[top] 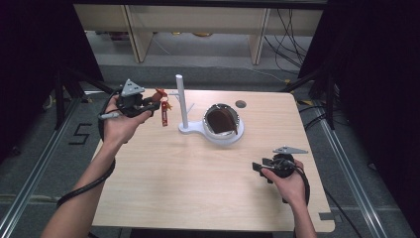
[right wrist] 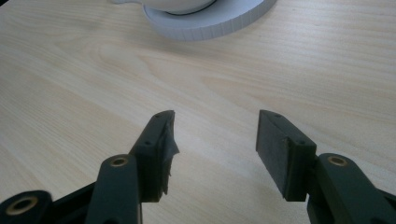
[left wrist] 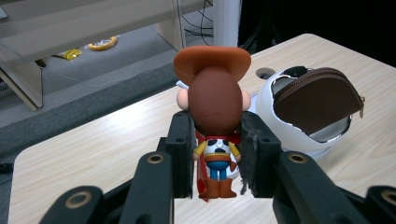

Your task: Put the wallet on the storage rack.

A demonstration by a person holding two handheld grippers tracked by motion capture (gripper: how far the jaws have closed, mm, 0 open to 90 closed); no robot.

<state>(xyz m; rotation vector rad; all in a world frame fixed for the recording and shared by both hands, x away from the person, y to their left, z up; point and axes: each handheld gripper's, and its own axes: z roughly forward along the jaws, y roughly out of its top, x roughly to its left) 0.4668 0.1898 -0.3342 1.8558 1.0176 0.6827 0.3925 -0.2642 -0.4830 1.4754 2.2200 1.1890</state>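
Observation:
A small cowboy figure (left wrist: 215, 107) with a brown hat and a red strap (top: 164, 117) hangs above the table's far left, with my left gripper (top: 152, 101) shut on it. In the left gripper view the two pads (left wrist: 182, 140) press on both sides of the figure's head. Just to its right rises a white stand (top: 180, 99), and a white bowl (top: 237, 133) on the stand's base holds a brown zip pouch (top: 221, 119). Low over the table's near right, my right gripper (top: 257, 166) points left. Its jaws stand open over bare wood in the right gripper view (right wrist: 215, 135).
A round cable hole (top: 240, 103) sits in the tabletop behind the bowl. The stand's white base (right wrist: 210, 23) lies ahead of the right gripper. Wooden shelving (top: 198, 25) and dark tripod legs stand beyond the table's far edge.

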